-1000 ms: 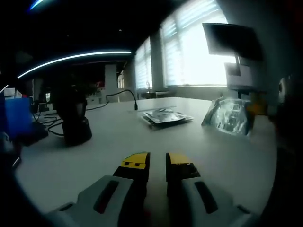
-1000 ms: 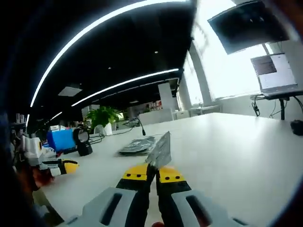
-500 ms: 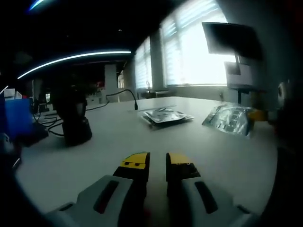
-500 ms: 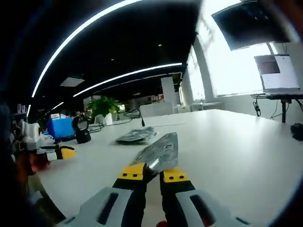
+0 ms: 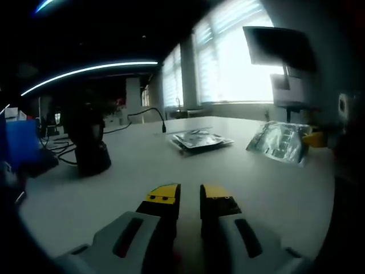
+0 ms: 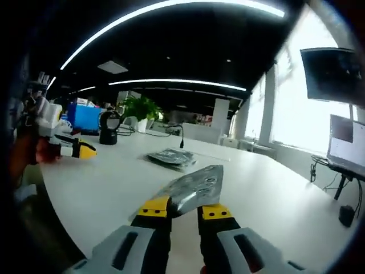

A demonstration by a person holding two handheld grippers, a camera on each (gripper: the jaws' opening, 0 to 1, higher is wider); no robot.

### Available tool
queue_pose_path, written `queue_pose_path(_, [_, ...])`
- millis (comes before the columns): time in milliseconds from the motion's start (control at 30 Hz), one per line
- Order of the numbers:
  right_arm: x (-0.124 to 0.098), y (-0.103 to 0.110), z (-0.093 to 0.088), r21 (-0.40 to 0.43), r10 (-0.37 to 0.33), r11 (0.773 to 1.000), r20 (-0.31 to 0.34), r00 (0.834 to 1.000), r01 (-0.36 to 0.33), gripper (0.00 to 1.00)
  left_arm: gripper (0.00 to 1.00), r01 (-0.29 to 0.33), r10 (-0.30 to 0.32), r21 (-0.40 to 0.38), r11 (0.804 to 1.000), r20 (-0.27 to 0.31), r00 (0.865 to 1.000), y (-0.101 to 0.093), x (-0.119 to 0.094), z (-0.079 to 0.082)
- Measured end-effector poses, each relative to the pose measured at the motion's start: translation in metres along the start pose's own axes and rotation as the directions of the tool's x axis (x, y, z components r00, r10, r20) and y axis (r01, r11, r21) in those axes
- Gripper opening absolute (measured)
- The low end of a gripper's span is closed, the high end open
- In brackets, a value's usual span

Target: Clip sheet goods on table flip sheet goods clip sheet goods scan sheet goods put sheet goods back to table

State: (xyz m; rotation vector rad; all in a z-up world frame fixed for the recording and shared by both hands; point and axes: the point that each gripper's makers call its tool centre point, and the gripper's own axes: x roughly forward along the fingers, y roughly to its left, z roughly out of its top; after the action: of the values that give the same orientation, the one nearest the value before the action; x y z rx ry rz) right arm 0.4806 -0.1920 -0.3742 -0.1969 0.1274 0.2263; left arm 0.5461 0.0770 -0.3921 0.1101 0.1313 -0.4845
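**Sheet in the air, scan yet to come**

Sheet (image 6: 194, 190) up off the counter (image 6: 274, 194) — the right tool (image 6: 185, 208) has it pinched by one edge between the yellow tips, the shiny silver packet angling up and away from the jaws. In the left gripper view the same sheet (image 5: 279, 141) shows at the far right, held above the counter (image 5: 171, 165) by the other tool's yellow tip.

The left tool (image 5: 189, 197) holds nothing: its jaws stand close together with a narrow gap between them, low over bare counter near the front edge. In the right gripper view it sits off at the left, yellow tip pointing in.

A small stack (image 6: 171, 157) of more packets lies flat further along the counter, well apart from the held sheet; it shows in the left gripper view too (image 5: 201, 140). The dark scanner (image 6: 108, 127) stands beyond that on its base, with a blue box beside it — in the left gripper view the scanner (image 5: 88, 145) is nearer, to the left.

Where are we? By my reading the clipping is done, and the sheet is now being carried. Whether the flip has happened I cannot tell from here. Still to do, it seems: bring the sheet to the scanner, then lay it back down.
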Motion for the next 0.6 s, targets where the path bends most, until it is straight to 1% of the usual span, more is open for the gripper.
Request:
queue_pose_path(67, [0.001, -0.003, -0.002, 0.015, 0.004, 1.0, -0.012, 1.0, -0.004, 0.19, 0.07, 0.0, 0.0, 0.001, 1.0, -0.001, 1.0, 0.0, 0.0, 0.0])
queue_pose_path(167, [0.001, -0.006, -0.005, 0.01, -0.001, 1.0, -0.027, 1.0, 0.002, 0.24, 0.07, -0.001, 0.001, 0.002, 1.0, -0.002, 1.0, 0.0, 0.001, 0.0])
queue_pose_path(233, [0.0, -0.009, -0.006, -0.011, -0.013, 1.0, -0.032, 0.999, 0.013, 0.29, 0.07, -0.002, 0.002, 0.004, 1.0, -0.003, 1.0, 0.001, 0.001, -0.001])
queue_pose_path(467, [-0.002, -0.014, -0.006, -0.069, -0.056, 0.996, -0.023, 0.998, 0.054, 0.38, 0.07, -0.002, 0.002, 0.007, 1.0, -0.005, 1.0, 0.001, 0.002, -0.001])
queue_pose_path(600, [-0.003, -0.014, 0.0, -0.1, -0.062, 0.993, 0.001, 0.998, 0.062, 0.37, 0.07, -0.003, 0.003, 0.007, 1.0, -0.007, 1.0, 0.001, 0.002, -0.001])
